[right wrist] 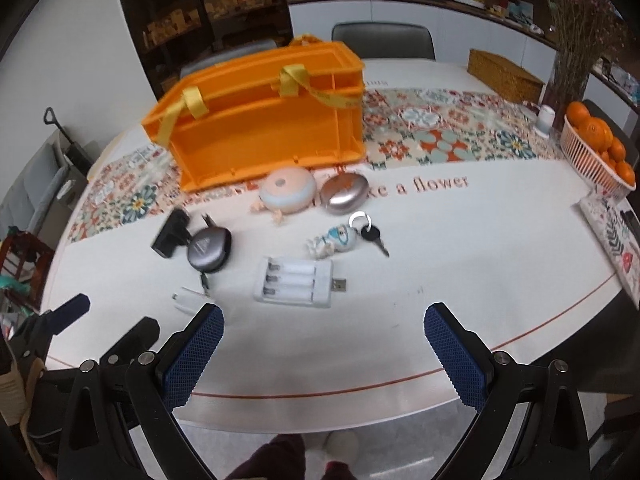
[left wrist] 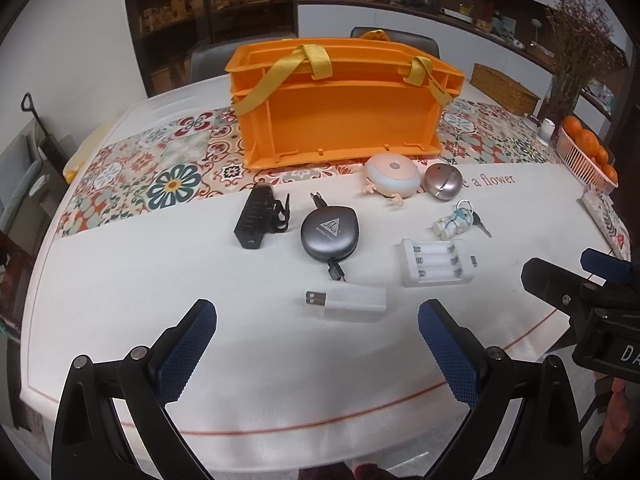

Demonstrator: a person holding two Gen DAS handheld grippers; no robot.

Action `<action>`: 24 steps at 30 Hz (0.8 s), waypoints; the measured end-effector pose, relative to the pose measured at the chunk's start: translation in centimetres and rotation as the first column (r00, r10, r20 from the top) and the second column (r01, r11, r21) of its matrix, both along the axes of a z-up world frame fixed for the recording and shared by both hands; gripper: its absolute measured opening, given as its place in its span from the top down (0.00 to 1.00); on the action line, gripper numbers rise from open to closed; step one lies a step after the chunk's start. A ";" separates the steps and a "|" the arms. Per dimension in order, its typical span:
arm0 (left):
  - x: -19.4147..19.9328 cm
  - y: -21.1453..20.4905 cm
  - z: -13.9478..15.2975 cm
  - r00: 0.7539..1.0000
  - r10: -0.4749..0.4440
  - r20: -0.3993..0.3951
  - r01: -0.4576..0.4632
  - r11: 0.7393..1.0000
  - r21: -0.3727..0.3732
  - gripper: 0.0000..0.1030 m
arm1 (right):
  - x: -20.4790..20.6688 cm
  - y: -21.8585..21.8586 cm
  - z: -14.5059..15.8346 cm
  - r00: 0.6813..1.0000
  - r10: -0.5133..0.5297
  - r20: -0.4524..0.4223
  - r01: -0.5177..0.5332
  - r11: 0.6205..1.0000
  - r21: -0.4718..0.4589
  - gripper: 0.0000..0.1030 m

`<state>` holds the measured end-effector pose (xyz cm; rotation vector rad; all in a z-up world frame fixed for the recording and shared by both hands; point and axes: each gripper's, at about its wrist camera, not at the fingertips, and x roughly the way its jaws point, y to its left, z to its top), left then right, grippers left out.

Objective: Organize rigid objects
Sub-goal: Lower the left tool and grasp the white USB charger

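Left gripper: fingers spread, empty, near edge.
Right gripper: fingers spread, empty.
Orange plastic crate with yellow straps: far, centre.
White battery charger: near the right gripper.

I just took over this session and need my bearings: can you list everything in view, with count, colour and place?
Crate: 1, orange with yellow straps, back centre on the patterned runner.
Round gadget with little feet: 1, peach and pale blue, in front of the crate.
Metallic pod: 1, silver, right of the round gadget.
Black clip device: 1, black, left.
Retractable cable reel: 1, grey, centre.
Figurine keychain with key: 1, white and blue, right.
Battery charger: 1, white, holding white batteries.
USB plug adapter: 1, white, nearest.
Basket of oranges: 1, pink, far right.
Left gripper: open, empty.
Right gripper: open, empty.
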<state>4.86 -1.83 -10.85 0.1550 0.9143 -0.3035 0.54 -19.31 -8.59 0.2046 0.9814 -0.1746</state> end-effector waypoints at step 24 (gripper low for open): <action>2.1 -3.2 -6.1 0.996 -0.085 0.034 0.083 0.996 0.041 0.11 | 0.7 -1.4 -5.3 0.996 -0.078 -0.046 0.076 0.996 -0.048 0.02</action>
